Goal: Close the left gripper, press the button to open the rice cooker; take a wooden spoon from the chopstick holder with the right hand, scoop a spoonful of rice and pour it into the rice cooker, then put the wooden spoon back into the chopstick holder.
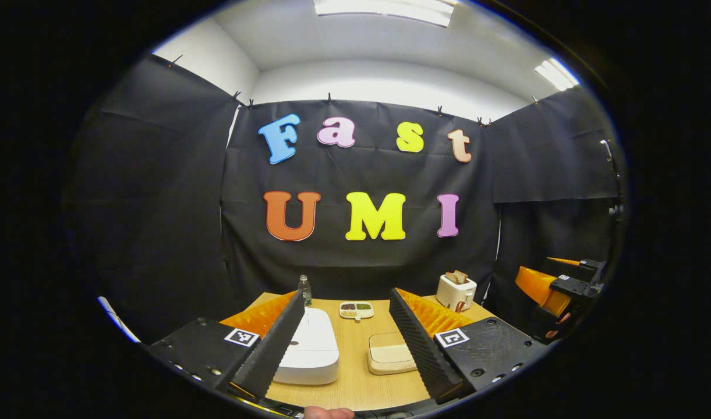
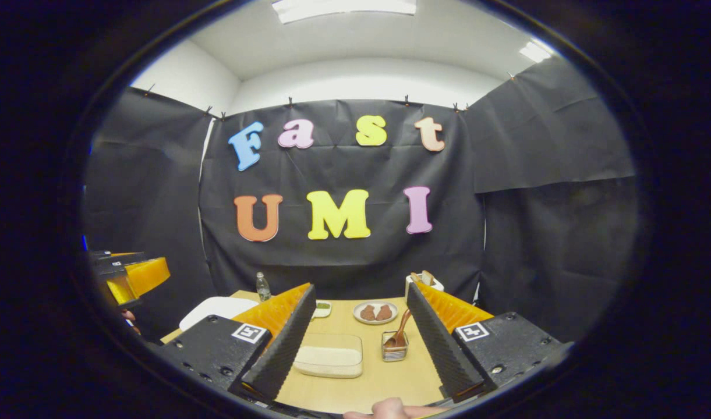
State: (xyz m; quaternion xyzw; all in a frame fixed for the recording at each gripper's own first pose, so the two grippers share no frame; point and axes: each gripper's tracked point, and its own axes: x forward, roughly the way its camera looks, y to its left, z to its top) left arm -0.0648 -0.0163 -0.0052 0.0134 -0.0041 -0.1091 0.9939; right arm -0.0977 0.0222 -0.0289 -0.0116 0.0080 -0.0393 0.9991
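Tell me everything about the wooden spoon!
The wooden spoon looks brown and smooth. It stands tilted in the chopstick holder, a small square holder on the wooden table; the handle leans up and right past the rim. Nothing grips it; the right gripper is open, held back from it.

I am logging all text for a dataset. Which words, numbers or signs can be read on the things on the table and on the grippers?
No text can be read.
Markers on the left gripper and right gripper: square patterns, no words.
Bottle label: too small to read.
Rice cooker, toaster: no print to be seen.
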